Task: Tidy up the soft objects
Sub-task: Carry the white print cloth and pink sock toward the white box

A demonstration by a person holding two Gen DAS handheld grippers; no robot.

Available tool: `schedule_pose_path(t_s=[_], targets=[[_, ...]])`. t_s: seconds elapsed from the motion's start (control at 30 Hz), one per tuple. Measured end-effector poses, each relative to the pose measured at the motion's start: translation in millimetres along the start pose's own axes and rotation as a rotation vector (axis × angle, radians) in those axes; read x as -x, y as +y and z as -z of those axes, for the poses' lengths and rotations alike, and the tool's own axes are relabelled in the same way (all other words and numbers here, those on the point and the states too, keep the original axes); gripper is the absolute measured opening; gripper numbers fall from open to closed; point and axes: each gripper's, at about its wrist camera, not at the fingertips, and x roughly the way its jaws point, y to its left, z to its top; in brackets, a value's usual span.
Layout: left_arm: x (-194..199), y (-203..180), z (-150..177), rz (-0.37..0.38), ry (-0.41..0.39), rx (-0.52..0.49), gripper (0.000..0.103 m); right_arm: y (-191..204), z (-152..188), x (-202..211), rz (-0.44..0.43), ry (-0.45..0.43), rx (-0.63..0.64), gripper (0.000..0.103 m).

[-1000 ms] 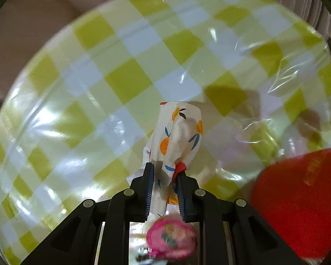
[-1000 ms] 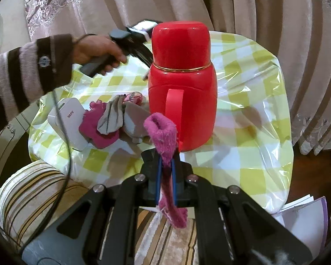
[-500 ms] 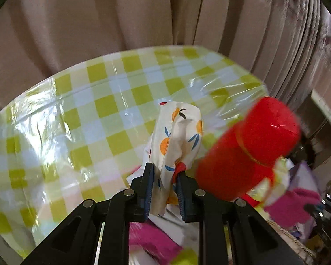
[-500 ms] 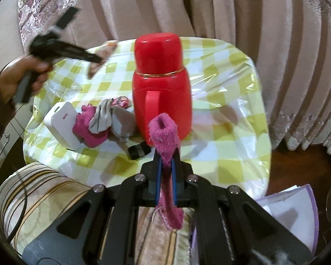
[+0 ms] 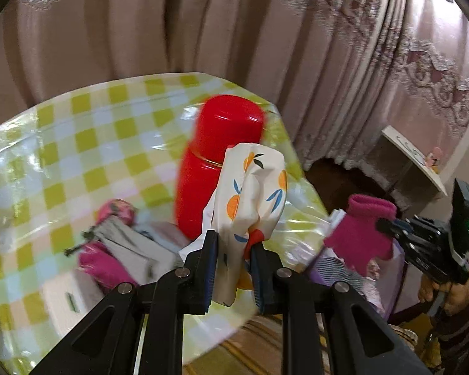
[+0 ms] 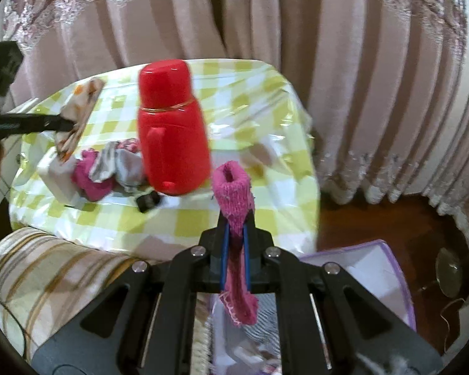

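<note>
Both hands have drawn back from the table since a second ago, so the red flask (image 5: 217,162) now stands beyond the left gripper (image 5: 233,250) rather than off at its right edge. That gripper is clamped on a white cloth printed with oranges and blue leaves (image 5: 250,193), which rises bunched and roughly upright from the jaws. The right gripper (image 6: 235,243) is pinched tight on a pink knitted sock (image 6: 236,200); its long axis runs along the fingers, open cuff ahead, toe hanging below. Only the right wrist view shows the purple-rimmed white basket (image 6: 381,268) under that gripper. Only the left view shows the person's hand (image 5: 447,293).
</note>
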Motion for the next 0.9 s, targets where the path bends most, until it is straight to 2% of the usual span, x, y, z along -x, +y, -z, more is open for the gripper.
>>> schedule_pose_path(t_s=[0.27,0.47,0.77,0.87,0.9], targets=[[-30.8,-67.1,26.1,0.137,0.062,-0.013,0.021,-40.0,25.5,15.7,0.13,0.028,-0.045,0.01],[-53.5,-117.8,35.3,0.222,0.107,-0.023,0.022,-77.1,37.3,30.2,0.21,0.029,-0.124,0.01],[-82.7,-176.8,36.7,0.274,0.15,-0.068,0.024,-105.7,42.1,43.7,0.302,0.013,-0.166,0.011],[-91.6,-188.3,38.3,0.304,0.17,-0.082,0.036,-109.9,42.3,43.0,0.305,0.012,-0.179,0.011],[-94.8,-191.3,38.9,0.313,0.181,-0.083,0.046,-110.5,42.3,42.5,0.305,0.013,-0.181,0.012]])
